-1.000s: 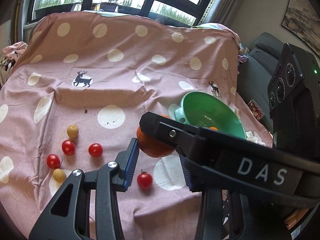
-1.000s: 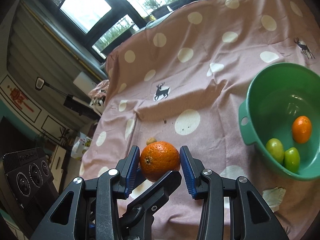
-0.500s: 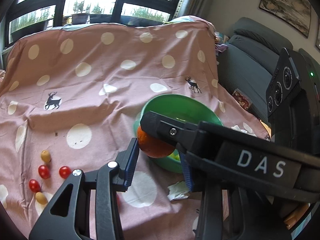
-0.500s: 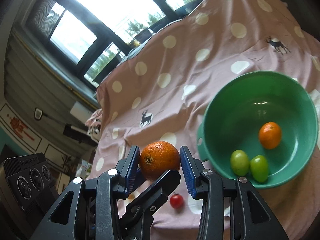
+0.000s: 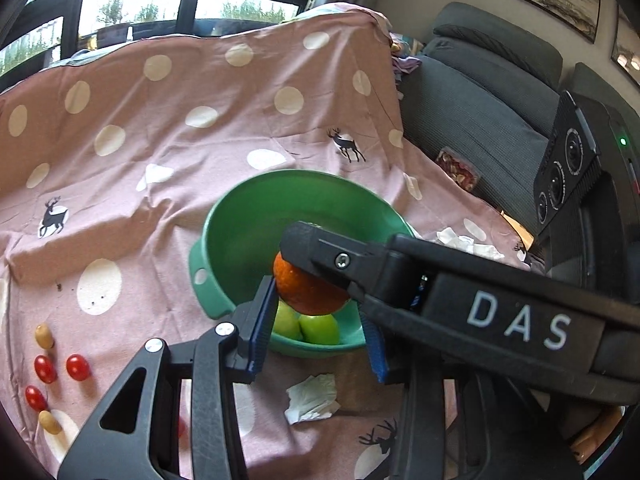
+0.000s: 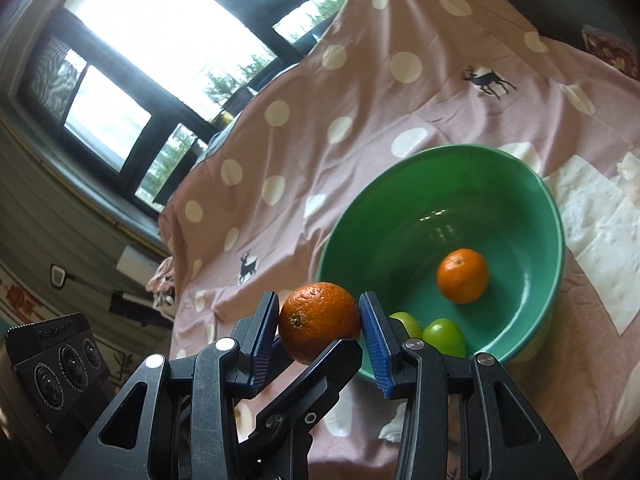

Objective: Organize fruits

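Observation:
My right gripper (image 6: 320,330) is shut on a large orange (image 6: 318,322) and holds it above the near left rim of the green bowl (image 6: 536,336). The bowl holds a small orange (image 6: 462,276) and two green fruits (image 6: 444,336). In the left wrist view the held orange (image 5: 308,292) hangs over the bowl (image 5: 224,236), partly behind the right gripper's black finger. My left gripper (image 5: 318,324) is open around that spot and holds nothing. Several red cherry tomatoes (image 5: 78,367) and yellow ones (image 5: 44,336) lie on the pink spotted cloth at the left.
Crumpled white tissues lie in front of the bowl (image 5: 314,398) and to its right (image 6: 600,236). A grey sofa (image 5: 480,120) stands past the table's right edge. Windows are at the back.
Both grippers have moved right with the orange, from over the cloth near the tomatoes to over the bowl's near rim. The bowl now looks closer.

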### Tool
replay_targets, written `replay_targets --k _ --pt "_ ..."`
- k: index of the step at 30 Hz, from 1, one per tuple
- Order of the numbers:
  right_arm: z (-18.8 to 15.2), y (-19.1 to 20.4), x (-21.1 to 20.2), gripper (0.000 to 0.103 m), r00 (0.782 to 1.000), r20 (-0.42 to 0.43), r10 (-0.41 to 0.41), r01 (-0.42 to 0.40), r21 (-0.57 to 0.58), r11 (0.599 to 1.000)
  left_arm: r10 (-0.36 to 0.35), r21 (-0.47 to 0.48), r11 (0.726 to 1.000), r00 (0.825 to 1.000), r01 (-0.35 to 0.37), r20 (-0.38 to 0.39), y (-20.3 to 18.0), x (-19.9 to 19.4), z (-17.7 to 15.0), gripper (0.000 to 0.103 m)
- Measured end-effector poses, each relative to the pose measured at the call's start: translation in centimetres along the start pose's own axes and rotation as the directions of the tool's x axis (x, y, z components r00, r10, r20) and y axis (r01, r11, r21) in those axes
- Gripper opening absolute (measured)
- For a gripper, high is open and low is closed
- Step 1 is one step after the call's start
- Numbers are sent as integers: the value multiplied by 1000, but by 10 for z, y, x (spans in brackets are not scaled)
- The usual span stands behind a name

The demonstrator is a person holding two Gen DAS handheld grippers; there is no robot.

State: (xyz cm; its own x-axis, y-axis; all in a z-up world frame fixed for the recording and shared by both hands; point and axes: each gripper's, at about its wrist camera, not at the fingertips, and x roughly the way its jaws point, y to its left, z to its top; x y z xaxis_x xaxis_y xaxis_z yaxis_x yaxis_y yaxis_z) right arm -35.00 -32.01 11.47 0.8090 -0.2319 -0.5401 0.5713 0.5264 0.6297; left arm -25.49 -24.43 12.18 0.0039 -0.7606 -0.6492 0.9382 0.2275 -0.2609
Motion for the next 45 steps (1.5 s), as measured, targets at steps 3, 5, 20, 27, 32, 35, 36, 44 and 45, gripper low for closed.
replay_targets --k 3,5,20,27,32,35,36,44,45 --pt "1 -8 -1 45 1000 3 -21 21 23 1000 -21 8 1000 1000 21 -18 -2 9 1 40" --pt "2 -14 -1 45 999 3 -32 32 41 999 -33 10 999 999 34 -33 -3 15 1 40" --pt "3 -36 3 45 990 -18 -137 138 98 986 -120 -31 993 987 117 -103 -4 42 -1 40" --pt "3 -37 6 45 986 -31 -164 167 102 981 -138 -40 990 983 134 -123 -2 49 -1 40" --pt "3 -37 8 45 982 -35 -183 186 100 977 -147 -49 989 980 142 -131 0 53 -1 40" --pt "3 -38 9 45 982 -42 -184 188 104 977 -149 -52 988 979 143 -136 1 54 -2 40" --pt "3 -38 10 45 982 -43 -186 190 104 976 -151 -55 988 979 145 -137 1 54 -2 40" --pt "1 -39 12 45 976 -66 -207 213 106 971 -169 -64 985 973 161 -154 4 57 -4 41" --pt "2 -39 12 45 975 -71 -208 215 108 971 -169 -67 985 974 160 -152 6 56 -5 41"
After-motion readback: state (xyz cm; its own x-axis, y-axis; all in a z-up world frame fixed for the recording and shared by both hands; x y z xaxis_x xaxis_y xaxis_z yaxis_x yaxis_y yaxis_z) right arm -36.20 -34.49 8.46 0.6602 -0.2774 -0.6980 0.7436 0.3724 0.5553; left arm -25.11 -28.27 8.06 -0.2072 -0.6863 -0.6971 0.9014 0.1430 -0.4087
